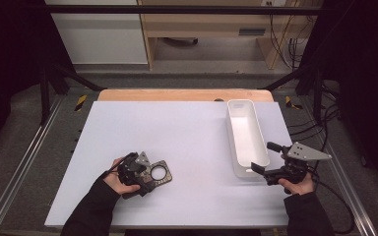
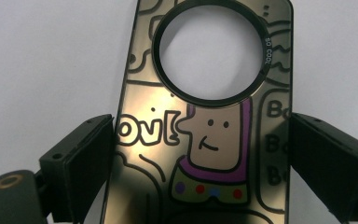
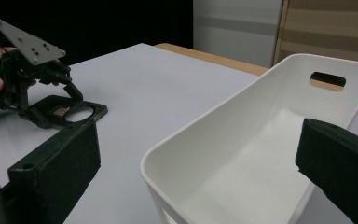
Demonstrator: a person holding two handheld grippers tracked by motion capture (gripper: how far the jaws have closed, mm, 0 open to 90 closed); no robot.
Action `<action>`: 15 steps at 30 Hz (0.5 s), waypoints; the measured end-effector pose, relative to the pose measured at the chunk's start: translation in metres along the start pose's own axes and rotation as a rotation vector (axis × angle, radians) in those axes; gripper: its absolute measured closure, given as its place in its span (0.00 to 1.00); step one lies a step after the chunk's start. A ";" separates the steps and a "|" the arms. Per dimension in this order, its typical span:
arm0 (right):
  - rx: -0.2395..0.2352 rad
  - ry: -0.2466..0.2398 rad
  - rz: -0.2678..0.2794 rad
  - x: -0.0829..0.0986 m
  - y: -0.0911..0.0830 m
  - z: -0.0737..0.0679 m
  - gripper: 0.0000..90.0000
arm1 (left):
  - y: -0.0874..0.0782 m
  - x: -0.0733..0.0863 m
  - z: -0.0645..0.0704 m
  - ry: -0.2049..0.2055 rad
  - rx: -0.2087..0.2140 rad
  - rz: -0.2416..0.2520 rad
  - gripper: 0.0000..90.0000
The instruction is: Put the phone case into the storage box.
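My left gripper (image 1: 145,173) straddles the phone case (image 2: 205,135) lying flat on the bench (image 1: 187,137) — jaws spread, not yet gripping. My right gripper (image 1: 268,164) waits wide open at the empty white bin (image 1: 246,135) — probably the drop spot.

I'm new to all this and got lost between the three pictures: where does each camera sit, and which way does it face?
High view: above the person's side, looking forward and down on the table; both forearms show.
Left gripper view: rides the left gripper, looking along its jaws at the phone case between them.
Right gripper view: rides the right gripper, facing the white bin.
The high and right gripper views share bin and case.
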State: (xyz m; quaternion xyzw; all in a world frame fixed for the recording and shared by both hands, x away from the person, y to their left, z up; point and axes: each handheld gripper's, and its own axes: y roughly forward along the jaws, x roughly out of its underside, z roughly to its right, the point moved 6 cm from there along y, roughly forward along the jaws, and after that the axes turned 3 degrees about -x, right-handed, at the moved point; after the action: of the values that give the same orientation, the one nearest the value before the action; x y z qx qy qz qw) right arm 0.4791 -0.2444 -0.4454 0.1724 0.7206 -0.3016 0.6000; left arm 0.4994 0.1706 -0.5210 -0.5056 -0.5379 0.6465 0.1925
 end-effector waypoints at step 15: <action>0.000 0.002 0.000 0.000 0.000 0.000 0.00 | -0.001 -0.003 -0.002 0.034 0.021 -0.051 0.11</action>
State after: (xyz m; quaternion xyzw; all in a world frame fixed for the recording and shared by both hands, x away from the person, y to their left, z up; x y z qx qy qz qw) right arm 0.4793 -0.2444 -0.4454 0.1728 0.7212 -0.3016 0.5993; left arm 0.5019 0.1697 -0.5191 -0.5006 -0.5404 0.6382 0.2237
